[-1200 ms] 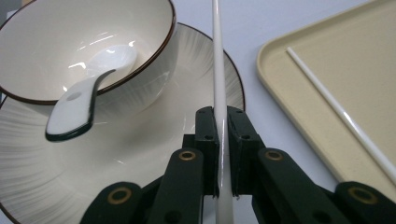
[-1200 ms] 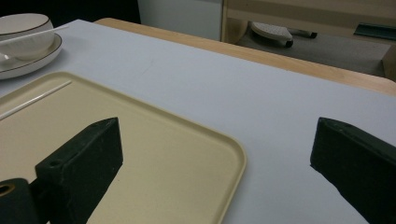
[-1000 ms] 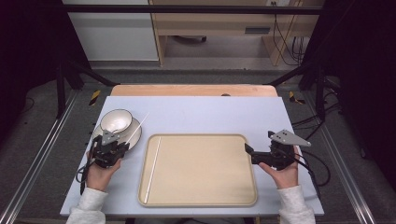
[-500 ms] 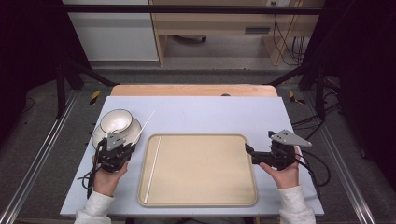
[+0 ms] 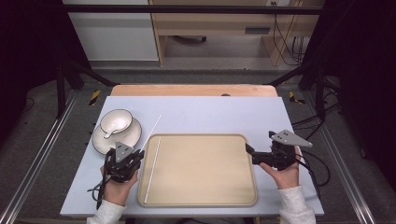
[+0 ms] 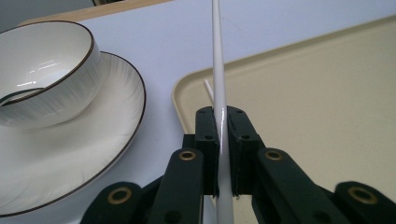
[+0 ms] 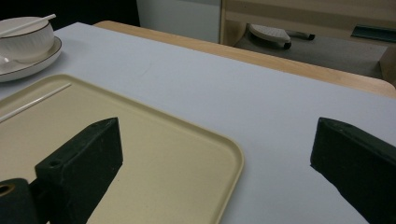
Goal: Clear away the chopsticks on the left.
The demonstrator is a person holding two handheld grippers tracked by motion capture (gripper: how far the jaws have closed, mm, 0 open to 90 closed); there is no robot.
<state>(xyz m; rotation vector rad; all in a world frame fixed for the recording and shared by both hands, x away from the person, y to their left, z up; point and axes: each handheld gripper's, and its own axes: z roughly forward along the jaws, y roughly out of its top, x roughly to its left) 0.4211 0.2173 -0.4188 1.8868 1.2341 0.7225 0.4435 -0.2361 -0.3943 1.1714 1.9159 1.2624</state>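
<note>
White chopstick [image 6: 218,70] carried toward tray [image 5: 201,203].
Chopstick is clamped in left gripper [image 5: 135,156], shifted from the bowl [image 5: 116,121] to the tray edge beside the laid chopstick [image 5: 153,170]; right gripper [image 5: 251,154] is held apart, idle.

White chopstick [image 6: 217,70], white dark-rimmed bowl [image 5: 116,122] and plate [image 5: 103,140], beige tray [image 5: 205,196], pale blue table [image 5: 210,114].

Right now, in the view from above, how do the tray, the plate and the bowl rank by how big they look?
1. Tray, by far the largest.
2. Plate, under the bowl, its rim showing around it.
3. Bowl, smallest; it sits on the plate.
</note>
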